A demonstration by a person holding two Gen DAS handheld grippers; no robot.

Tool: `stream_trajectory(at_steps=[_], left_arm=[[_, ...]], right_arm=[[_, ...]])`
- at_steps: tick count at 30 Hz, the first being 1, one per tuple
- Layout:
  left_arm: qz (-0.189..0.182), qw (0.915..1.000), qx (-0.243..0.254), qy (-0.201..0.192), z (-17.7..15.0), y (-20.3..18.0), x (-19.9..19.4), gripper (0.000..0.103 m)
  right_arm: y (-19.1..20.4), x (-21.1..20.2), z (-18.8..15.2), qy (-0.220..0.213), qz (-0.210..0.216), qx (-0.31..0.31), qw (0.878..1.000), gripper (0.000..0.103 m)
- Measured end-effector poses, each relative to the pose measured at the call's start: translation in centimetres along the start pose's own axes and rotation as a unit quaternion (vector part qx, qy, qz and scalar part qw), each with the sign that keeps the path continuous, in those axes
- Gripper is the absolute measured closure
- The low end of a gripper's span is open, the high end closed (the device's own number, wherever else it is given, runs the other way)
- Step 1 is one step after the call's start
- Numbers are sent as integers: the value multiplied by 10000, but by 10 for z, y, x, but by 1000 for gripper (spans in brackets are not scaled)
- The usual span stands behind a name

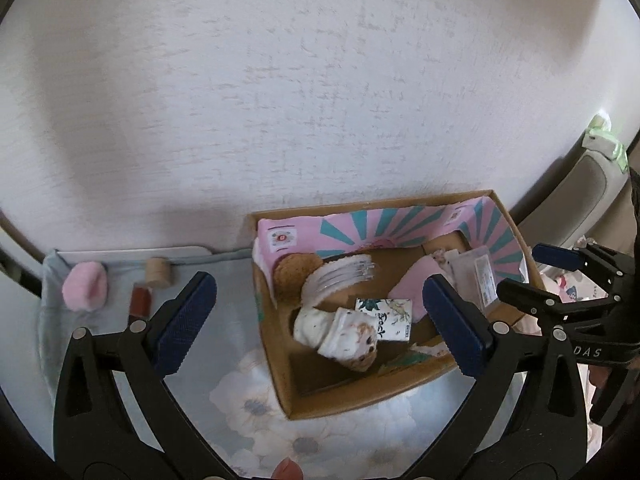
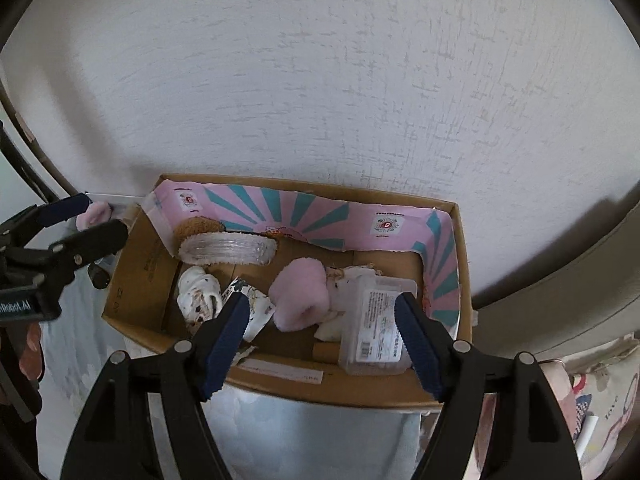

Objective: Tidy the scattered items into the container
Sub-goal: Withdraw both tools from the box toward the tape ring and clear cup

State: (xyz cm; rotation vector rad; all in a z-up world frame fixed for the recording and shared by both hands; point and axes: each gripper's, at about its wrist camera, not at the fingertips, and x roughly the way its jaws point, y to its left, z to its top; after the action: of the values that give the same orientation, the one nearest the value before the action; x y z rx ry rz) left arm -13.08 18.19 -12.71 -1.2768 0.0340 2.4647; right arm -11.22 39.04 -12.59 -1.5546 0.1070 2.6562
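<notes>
- Left gripper (image 1: 320,320): blue ribbed pads spread wide apart, nothing between them, hanging over the near left part of the cardboard box (image 1: 340,398).
- Right gripper (image 2: 324,344): jaws parted and empty, over the box's near wall, above a clear plastic case (image 2: 376,332) with a printed label.
- The box stands on a pale floral cloth (image 1: 248,400), against a white, rough-textured wall (image 1: 280,80); pink and teal printed card lines its far sides.
- Inside: one spotted white sock (image 1: 332,332), one small patterned packet (image 1: 390,318), one stack of clear round lids (image 2: 228,250), one brown fuzzy disc (image 1: 294,280), one pink fluffy piece (image 2: 300,298).
- Still outside, left of the box on the cloth: one pink fluffy puff (image 1: 84,286), one small wooden cylinder (image 1: 158,272), one reddish-brown block (image 1: 140,302).
</notes>
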Motion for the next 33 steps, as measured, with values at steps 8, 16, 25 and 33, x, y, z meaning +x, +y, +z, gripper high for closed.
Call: stream_trajectory(at_steps=[8, 16, 25, 33], left_arm=[[241, 9994, 18, -241, -3, 26, -43, 0], [472, 9980, -30, -425, -15, 73, -84, 0], [1387, 9872, -651, -444, -37, 173, -131, 0], [1302, 9870, -883, -314, -58, 226, -140, 0]], right_arm=[[26, -25, 3, -39, -173, -144, 9997, 32], [57, -53, 13, -326, -29, -6, 9995, 32], [119, -61, 28, -538, -106, -431, 9976, 32], [172, -53, 39, -539, 936, -445, 9932, 32]])
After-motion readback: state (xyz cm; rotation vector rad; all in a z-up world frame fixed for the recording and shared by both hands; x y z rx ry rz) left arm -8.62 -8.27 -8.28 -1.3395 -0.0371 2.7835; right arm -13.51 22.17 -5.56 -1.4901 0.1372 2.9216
